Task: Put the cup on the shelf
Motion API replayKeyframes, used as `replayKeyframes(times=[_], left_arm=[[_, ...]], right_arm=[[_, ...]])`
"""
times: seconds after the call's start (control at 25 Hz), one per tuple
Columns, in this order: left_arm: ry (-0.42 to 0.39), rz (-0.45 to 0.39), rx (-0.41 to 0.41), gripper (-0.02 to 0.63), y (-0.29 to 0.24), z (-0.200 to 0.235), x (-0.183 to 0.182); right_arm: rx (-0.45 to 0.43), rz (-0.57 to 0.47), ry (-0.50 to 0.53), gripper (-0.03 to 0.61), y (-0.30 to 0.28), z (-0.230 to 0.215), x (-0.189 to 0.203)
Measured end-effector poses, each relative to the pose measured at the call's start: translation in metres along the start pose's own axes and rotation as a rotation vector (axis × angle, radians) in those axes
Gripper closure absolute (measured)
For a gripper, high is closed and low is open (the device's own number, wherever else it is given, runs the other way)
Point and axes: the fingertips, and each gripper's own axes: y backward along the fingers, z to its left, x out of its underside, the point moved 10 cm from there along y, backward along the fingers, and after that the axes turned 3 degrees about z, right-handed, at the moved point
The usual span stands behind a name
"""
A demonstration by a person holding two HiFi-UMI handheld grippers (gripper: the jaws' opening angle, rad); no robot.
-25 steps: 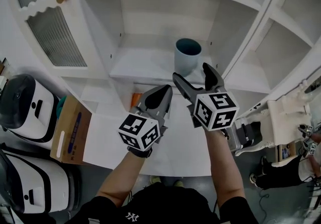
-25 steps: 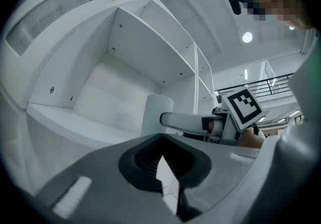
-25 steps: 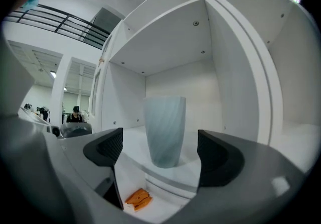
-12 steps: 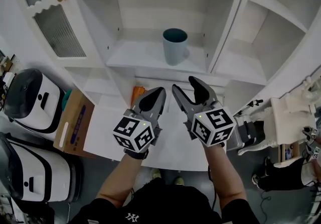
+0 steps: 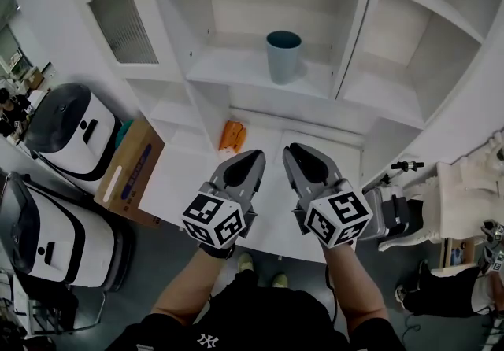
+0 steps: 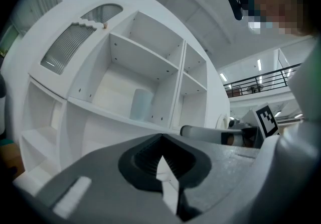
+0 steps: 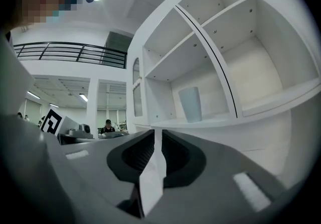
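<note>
The blue-grey cup stands upright on the middle shelf of the white cabinet, near the upright divider. It also shows as a pale cup in the left gripper view and as a pale cup in the right gripper view. My left gripper and right gripper are side by side over the white counter, well below and short of the cup. Both are shut with nothing in them. In their own views the left gripper and right gripper point up at the shelf.
An orange object lies on the counter under the shelf. The cabinet's glass door stands open at the left. A cardboard box and two white machines sit at the left, ornate white furniture at the right.
Both grippers have drawn back from the shelf toward the person. The right gripper's jaws, open a second ago, have closed. The cup stays on the shelf.
</note>
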Motion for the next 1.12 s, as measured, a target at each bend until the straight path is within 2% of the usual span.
replayKeyframes(times=[0.2,0.6,1.12], left_arm=[[0.002,-0.018,-0.023,0.614,0.024,-0.028,0.008],[0.016,-0.047,-0.049,0.614,0.051,-0.07,0.022],[0.016,-0.062,-0.053,0.614,0.057,-0.092,0.025]], right_arm=[[-0.039,-0.008,-0.009,0.555,0.026,0.013,0.01],[-0.109,0.011,0.007,0.557,0.065,0.036,0.026],[-0.115,0.013,0.042,0.558,0.086,0.039,0.023]])
